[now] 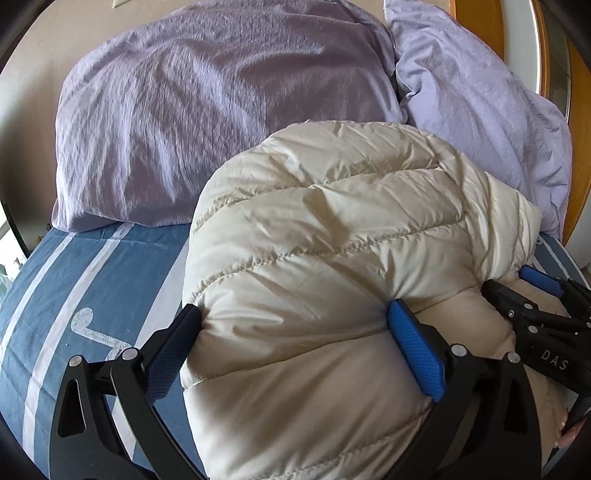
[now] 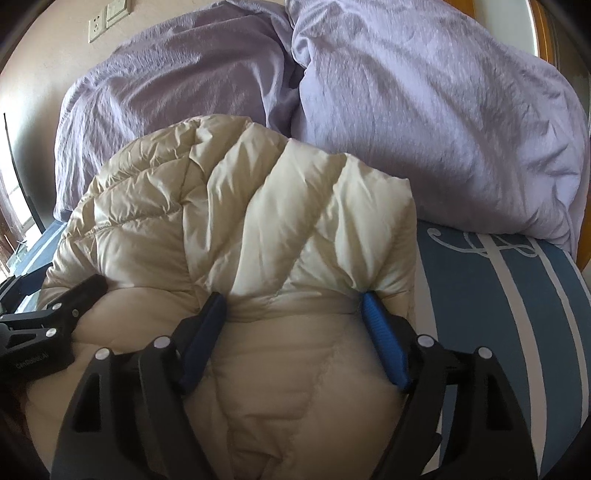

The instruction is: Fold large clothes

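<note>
A cream quilted puffer jacket [image 1: 332, 221] lies bunched into a thick bundle on the bed. My left gripper [image 1: 295, 317] straddles the bundle's near left part, its blue pads dented into the puffy fabric on both sides. In the right wrist view the same jacket [image 2: 240, 203] bulges between the fingers of my right gripper [image 2: 293, 299], whose pads pinch creases into it. Both sets of jaws stand wide, filled by the padding. Each gripper shows in the other's view, side by side on the jacket. The jacket's underside and sleeves are hidden.
The bed has a blue sheet with white stripes [image 1: 92, 277], bare to the left and to the right [image 2: 498, 295] of the jacket. Two lilac pillows [image 2: 166, 92] [image 2: 443, 110] lie just behind it. Wall sockets [image 2: 107, 18] and a wooden headboard [image 1: 480, 22] stand beyond.
</note>
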### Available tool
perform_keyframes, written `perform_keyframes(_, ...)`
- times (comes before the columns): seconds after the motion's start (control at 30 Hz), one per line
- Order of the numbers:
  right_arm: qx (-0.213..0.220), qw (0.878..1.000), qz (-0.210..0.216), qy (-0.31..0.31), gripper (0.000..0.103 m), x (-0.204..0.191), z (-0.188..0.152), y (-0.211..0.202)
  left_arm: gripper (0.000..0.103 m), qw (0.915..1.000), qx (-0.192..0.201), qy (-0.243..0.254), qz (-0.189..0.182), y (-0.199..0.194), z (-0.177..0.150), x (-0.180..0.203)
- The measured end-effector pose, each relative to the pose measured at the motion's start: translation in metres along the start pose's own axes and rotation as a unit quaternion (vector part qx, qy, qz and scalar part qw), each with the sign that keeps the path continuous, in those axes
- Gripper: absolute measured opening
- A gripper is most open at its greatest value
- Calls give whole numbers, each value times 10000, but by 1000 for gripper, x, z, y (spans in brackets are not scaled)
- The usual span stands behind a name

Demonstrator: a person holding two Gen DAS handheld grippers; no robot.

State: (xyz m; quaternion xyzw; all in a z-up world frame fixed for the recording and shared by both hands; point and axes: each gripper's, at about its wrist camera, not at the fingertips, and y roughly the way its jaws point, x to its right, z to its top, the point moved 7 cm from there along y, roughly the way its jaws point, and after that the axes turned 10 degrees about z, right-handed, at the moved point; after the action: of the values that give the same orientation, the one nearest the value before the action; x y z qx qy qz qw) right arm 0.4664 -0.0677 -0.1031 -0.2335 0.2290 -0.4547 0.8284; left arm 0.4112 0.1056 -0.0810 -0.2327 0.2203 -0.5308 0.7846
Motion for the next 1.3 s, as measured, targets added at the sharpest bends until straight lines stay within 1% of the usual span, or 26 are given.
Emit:
perform_keyframes(0.17, 61, 10000, -25, 3, 78, 1, -1, 0, 102, 10000, 34, -3, 17, 1, -2, 0)
perform_keyframes(0.37, 70, 10000, -16, 52, 84, 4, -1, -1, 102, 10000, -30, -29, -24, 4, -2, 0)
perform_keyframes(0.47, 77, 9998, -105, 124, 93, 7, -2, -1, 102, 9999, -74, -108, -92, 6, -3, -2)
perform_keyframes(0.5, 72, 9997, -149, 179, 101, 10, -2, -1, 102, 9998, -88, -132, -114, 6, -3, -2)
perform_keyframes(0.6, 48, 9994, -6, 347, 101, 14, -2, 0, 102, 9996, -124, -184, -168, 8, -2, -3)
perform_keyframes(0.73, 32, 9995, -34, 301, 101, 12, -2, 1, 102, 9996, -145, -190, -169, 8, -2, -3)
perform_keyframes(0.9, -29, 9994, 30, 342, 101, 13, -3, 4, 102, 9995, -170, -197, -181, 9, -2, -3)
perform_keyframes(1.07, 105, 9990, 70, 439, 101, 15, -1, 1, 102, 9989, -145, -345, -274, 9, -2, -7)
perform_keyframes(1.13, 97, 9990, -101, 430, 101, 16, 1, -6, 102, 9986, -99, -468, -229, 5, -3, -12)
perform_keyframes(1.2, 58, 9988, -257, 418, 101, 17, 4, -19, 102, 9986, -154, -473, -160, -3, -6, -17)
perform_keyframes(1.3, 235, 9983, -363, 382, 101, 16, 5, -51, 102, 9983, -153, -548, -107, -24, -10, -28)
